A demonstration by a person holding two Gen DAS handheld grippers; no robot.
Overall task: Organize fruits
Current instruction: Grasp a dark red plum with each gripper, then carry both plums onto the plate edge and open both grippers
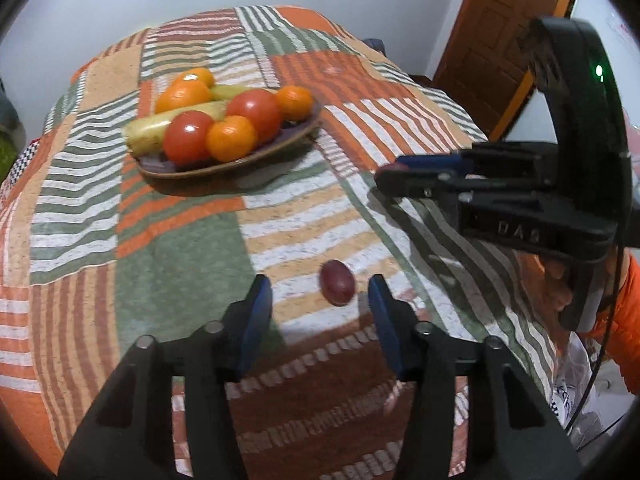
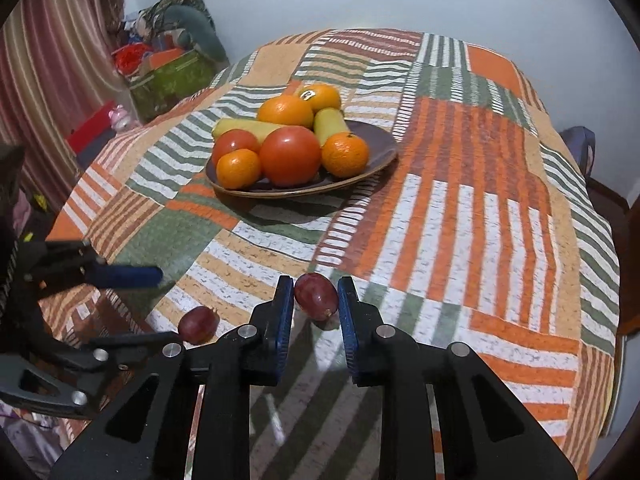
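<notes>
Two dark red grapes lie on the patchwork tablecloth near its front edge. One grape (image 1: 337, 288) sits between the fingers of my left gripper (image 1: 319, 282), closer to the right pad, and neither pad touches it. The right wrist view shows that grape (image 2: 199, 324) beside the left gripper (image 2: 168, 306). My right gripper (image 2: 316, 282) is shut on the other grape (image 2: 316, 296), both blue pads pressing its sides. The right gripper (image 1: 386, 172) also shows from the side. Farther back, a brown plate (image 1: 224, 166) (image 2: 376, 160) holds oranges, tomatoes and yellow-green bananas.
A hand and orange sleeve (image 1: 624, 300) hold the right gripper at the table's right side. A wooden door (image 1: 500, 40) stands behind. Boxes and bags (image 2: 168, 72) are piled by a striped curtain on the left. A chair (image 2: 608, 200) is at the table's right edge.
</notes>
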